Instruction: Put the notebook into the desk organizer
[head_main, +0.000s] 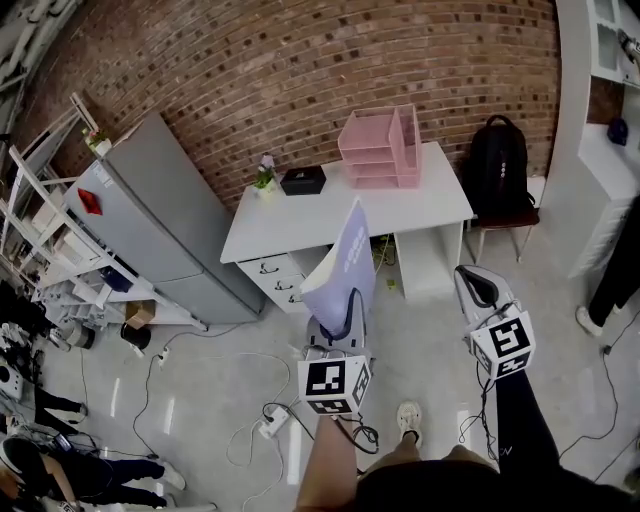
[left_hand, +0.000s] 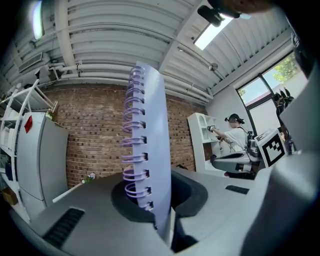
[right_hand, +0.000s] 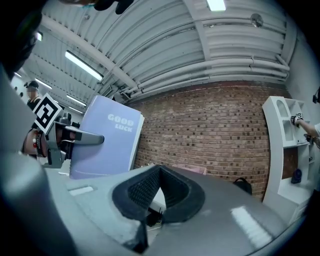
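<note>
The left gripper (left_hand: 160, 200) clamps its jaws narrowly on the lower edge of a lavender spiral notebook (left_hand: 152, 145), which stands upright with its wire binding facing left. The right gripper (right_hand: 157, 192) has its jaws pressed together with nothing between them. From the head view, the notebook (head_main: 345, 262) is held above the floor, well short of a white desk (head_main: 400, 205). A pink desk organizer (head_main: 380, 150) sits at the desk's back edge against a brick wall. A black box (head_main: 303, 179) lies near the organizer's left.
</note>
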